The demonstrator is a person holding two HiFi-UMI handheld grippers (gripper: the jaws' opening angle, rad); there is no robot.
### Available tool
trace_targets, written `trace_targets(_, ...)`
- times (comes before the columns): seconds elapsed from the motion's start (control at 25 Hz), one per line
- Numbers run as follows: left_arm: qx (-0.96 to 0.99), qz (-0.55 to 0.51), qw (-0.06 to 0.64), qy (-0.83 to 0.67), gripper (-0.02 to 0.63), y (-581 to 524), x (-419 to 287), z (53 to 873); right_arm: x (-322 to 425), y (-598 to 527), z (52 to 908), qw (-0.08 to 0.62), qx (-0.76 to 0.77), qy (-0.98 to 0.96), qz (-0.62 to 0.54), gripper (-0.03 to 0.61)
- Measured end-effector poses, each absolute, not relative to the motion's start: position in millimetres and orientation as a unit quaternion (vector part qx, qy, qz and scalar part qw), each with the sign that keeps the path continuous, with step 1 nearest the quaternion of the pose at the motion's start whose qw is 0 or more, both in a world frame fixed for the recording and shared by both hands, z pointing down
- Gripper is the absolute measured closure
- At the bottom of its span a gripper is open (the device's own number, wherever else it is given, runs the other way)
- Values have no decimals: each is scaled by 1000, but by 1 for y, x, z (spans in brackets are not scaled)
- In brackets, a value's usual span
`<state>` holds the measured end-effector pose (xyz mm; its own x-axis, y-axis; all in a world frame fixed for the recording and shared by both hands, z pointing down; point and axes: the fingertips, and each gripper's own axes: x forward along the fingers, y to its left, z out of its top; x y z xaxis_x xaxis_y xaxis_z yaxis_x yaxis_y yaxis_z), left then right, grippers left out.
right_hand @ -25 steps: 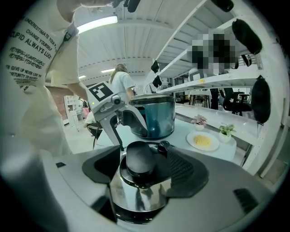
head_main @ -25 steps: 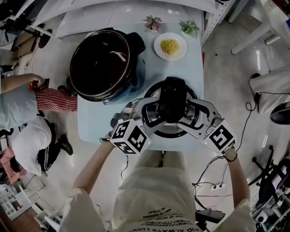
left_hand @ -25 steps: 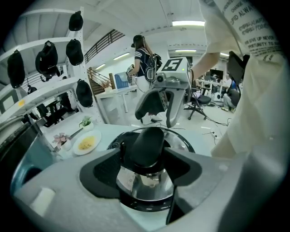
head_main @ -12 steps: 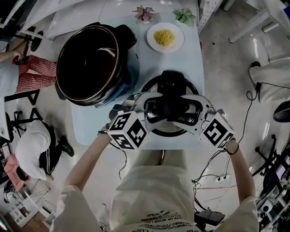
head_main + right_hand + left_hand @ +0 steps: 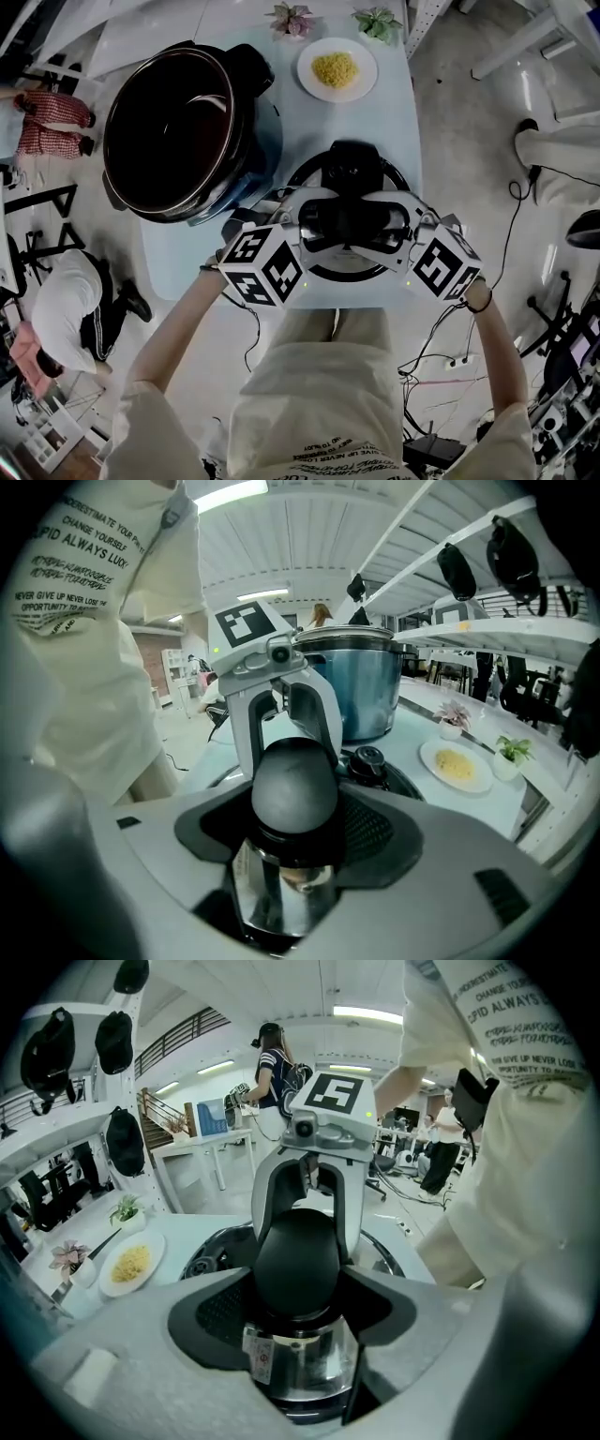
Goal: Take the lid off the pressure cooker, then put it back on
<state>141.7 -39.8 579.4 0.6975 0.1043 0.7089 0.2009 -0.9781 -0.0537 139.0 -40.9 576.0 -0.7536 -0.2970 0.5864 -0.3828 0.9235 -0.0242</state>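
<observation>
The pressure cooker lid [image 5: 343,275] lies flat on the pale table [image 5: 394,122] near its front edge, and its black handle [image 5: 354,178] points away from me. The open cooker pot [image 5: 114,183] stands apart at the back left with nothing on it. My left gripper [image 5: 323,219] and right gripper [image 5: 386,221] face each other across the handle. In the left gripper view the rounded handle end [image 5: 298,1251] fills the notch between the pads. The right gripper view shows the same handle [image 5: 293,785]; its jaws have just been closing on it, and no gap shows.
A white plate [image 5: 309,58] of yellow food sits at the table's back, with two small potted plants [image 5: 289,17] [image 5: 377,21] behind it. A person [image 5: 66,300] crouches on the floor at the left. Cables [image 5: 450,347] trail on the floor at the right.
Both grippers have sunk and drawn in toward each other around the lid's handle. Their marker cubes now sit closer to the lid. The lid and pot have stayed put.
</observation>
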Motion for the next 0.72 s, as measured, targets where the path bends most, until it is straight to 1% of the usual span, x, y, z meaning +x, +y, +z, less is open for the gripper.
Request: trace_targets(0.72,-916,-388,42,-88,325,-38,144,584,135,-41,581,301,163,-936,87,301)
